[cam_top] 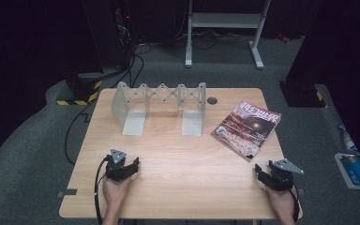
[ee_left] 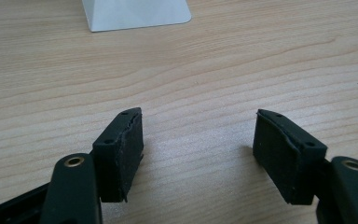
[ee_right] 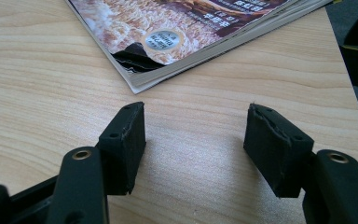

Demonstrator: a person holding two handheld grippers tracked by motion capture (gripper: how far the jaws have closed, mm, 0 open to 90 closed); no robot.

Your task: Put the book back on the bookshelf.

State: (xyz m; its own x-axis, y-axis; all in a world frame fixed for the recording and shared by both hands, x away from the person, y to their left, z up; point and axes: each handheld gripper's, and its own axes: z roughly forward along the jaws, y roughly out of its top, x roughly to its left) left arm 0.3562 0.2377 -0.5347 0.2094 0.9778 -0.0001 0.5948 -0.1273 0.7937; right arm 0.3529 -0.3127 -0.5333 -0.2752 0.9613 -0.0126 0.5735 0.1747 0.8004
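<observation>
Facing a magazine (ee_right: 186, 32), right gripper (ee_right: 193, 140); left gripper (ee_left: 198, 154), a rack (ee_left: 135, 14).

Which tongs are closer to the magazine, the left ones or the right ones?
Right. The right tongs sit open just below the magazine, near its closest corner. The left tongs, also open, rest far across the table, nearer the grey book rack.

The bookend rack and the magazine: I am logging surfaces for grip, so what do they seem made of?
The bookend rack looks like painted sheet metal, matte pale grey: thin, flat, bent plates. The magazine looks like glossy printed paper; stacked page edges show, and the cover has a sheen.
</observation>
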